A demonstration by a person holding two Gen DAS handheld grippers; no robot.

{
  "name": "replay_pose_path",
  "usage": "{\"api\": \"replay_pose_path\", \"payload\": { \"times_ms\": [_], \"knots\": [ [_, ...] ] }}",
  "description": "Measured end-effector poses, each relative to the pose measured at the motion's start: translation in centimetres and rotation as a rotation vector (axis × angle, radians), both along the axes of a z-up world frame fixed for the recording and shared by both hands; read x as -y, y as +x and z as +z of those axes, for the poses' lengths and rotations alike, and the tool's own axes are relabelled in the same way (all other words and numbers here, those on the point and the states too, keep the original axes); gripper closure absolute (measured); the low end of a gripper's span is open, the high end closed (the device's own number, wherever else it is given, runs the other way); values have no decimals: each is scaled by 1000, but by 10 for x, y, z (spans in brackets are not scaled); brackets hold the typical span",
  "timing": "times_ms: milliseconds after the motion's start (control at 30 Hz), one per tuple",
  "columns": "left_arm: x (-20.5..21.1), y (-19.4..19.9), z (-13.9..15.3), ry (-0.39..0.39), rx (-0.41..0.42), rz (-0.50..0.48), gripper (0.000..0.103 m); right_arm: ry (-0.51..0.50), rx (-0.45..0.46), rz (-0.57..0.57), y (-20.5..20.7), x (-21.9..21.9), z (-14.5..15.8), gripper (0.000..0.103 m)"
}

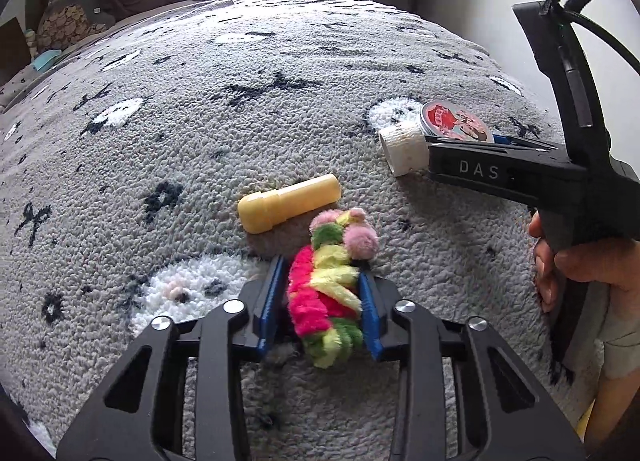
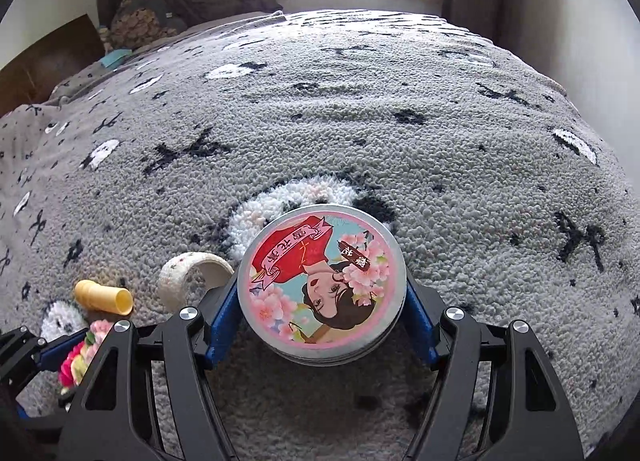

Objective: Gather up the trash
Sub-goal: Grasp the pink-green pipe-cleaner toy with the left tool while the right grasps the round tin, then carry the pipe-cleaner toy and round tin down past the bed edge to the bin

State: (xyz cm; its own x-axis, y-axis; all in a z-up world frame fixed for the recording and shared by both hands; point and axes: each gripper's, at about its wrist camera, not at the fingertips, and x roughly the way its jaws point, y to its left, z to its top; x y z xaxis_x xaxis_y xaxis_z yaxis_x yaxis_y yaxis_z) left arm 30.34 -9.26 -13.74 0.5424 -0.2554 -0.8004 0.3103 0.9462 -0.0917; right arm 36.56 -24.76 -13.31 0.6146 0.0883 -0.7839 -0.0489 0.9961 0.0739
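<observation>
Underneath everything spreads a grey shaggy rug (image 1: 280, 73) with black and white motifs. Near centre in the right wrist view, the right gripper (image 2: 322, 293) clamps a round tin (image 2: 322, 285) with a painted lid between its blue fingers (image 2: 222, 315). Just left of the tin lies a white tape roll (image 2: 180, 277). The left gripper (image 1: 324, 293) grips a bundle of fuzzy multicoloured pipe cleaners (image 1: 328, 281) at the near centre of its view. Just beyond that bundle, a yellow plastic tube (image 1: 288, 203) lies on its side on the rug.
</observation>
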Motion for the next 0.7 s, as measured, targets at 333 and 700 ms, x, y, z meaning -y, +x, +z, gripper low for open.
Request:
{"api": "replay_pose_path", "payload": {
  "times_ms": [333,700],
  "knots": [
    [-14,-46,8,-11,-10,-13,77,-12,-14,53,-68,-2,9,33],
    [-30,-139,14,-12,-2,-11,77,47,-12,78,-176,-2,14,33]
  ]
}}
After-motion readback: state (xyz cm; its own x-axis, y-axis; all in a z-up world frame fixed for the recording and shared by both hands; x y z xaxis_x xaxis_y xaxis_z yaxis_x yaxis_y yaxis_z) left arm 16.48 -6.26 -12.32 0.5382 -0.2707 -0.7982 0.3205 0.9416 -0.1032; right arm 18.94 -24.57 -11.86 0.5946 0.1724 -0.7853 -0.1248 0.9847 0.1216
